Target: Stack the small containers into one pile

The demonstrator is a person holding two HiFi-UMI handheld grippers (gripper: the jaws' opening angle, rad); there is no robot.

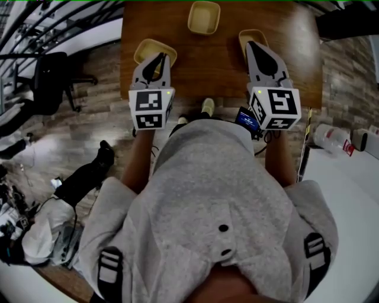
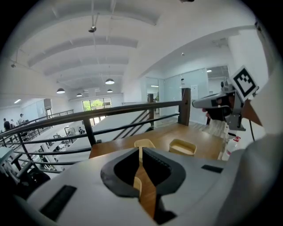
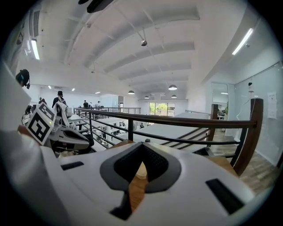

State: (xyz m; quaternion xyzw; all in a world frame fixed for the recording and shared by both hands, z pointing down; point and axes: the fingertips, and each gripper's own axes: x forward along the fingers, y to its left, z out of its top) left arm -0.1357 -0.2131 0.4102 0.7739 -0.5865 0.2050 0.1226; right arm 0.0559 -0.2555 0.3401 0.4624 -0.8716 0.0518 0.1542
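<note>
Both were pinched shut, nothing in them. The left gripper (image 1: 160, 56) hung over the left container (image 1: 147, 46) and the right gripper (image 1: 250, 44) over the right container (image 1: 256, 34). The third container (image 1: 204, 16) sat farther ahead between them on the table (image 1: 213, 65).

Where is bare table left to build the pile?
The brown wooden table is bare in its middle, between the left beige container, the right beige container and the far beige container, and toward its right edge. The left tool and right tool crowd the near containers.
</note>
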